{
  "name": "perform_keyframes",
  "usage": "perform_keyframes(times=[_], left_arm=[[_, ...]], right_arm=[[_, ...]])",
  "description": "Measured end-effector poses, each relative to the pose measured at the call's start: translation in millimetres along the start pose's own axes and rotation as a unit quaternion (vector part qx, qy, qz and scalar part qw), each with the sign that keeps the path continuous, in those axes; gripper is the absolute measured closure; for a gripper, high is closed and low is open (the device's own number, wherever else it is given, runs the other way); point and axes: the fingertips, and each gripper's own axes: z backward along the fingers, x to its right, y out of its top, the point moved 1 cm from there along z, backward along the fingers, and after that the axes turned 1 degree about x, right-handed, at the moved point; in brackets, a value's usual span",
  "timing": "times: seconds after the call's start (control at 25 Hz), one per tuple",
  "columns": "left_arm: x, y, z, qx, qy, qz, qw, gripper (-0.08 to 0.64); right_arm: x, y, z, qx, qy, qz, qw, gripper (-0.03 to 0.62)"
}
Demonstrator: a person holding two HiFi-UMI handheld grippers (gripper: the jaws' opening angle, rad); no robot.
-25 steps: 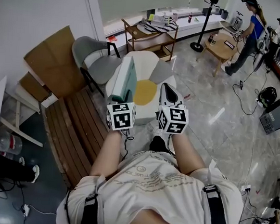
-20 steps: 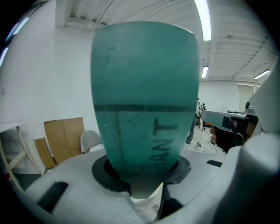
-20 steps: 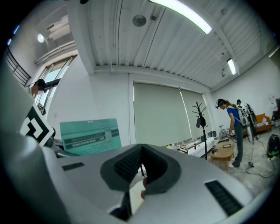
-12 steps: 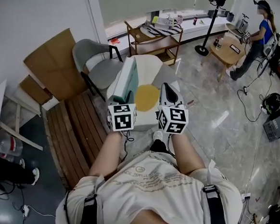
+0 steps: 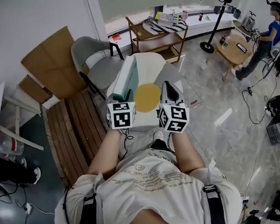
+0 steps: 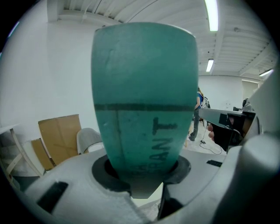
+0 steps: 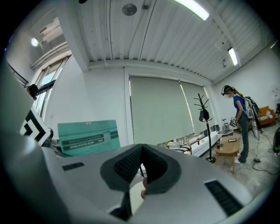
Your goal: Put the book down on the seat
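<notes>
A teal book (image 5: 126, 78) stands upright on its edge in my left gripper (image 5: 123, 99), which is shut on its lower end. In the left gripper view the book's spine (image 6: 144, 96) rises straight from between the jaws of that gripper (image 6: 144, 175). Under both grippers is a white seat (image 5: 149, 62) with a round yellow cushion (image 5: 147, 96). My right gripper (image 5: 167, 88) hovers over the seat's right side, jaws together with nothing between them. The right gripper view shows this gripper's dark pads (image 7: 127, 164) meeting, with the book (image 7: 87, 136) off to the left.
A grey chair (image 5: 96, 62) stands left of the seat, with a slatted wooden bench (image 5: 73, 128) and cardboard (image 5: 46, 60) nearer the wall. Behind are a wooden shelf table (image 5: 155, 35), a black stand (image 5: 215, 23), a round wooden table (image 5: 238, 47) and a person (image 5: 270, 35).
Both grippers and the book stay where they were over the seat. The person at the back right has walked further right, and the head view has shifted slightly.
</notes>
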Motion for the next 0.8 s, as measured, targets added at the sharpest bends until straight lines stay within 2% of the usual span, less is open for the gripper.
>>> perform_keyframes(times=[0.2,0.4,0.8], left_arm=[[9,6,-36,-0.013,-0.006,-0.003,0.9999,0.399],[15,28,-70,-0.019,-0.01,-0.01,0.9997,0.399],[18,67,-150,-0.017,-0.001,0.011,0.9998,0.399]], right_arm=[[23,-3,-25,-0.01,-0.002,-0.003,1.0,0.566],[45,0,-60,-0.015,0.001,0.0,1.0,0.566],[92,13,-139,-0.021,0.023,0.01,0.999,0.566]])
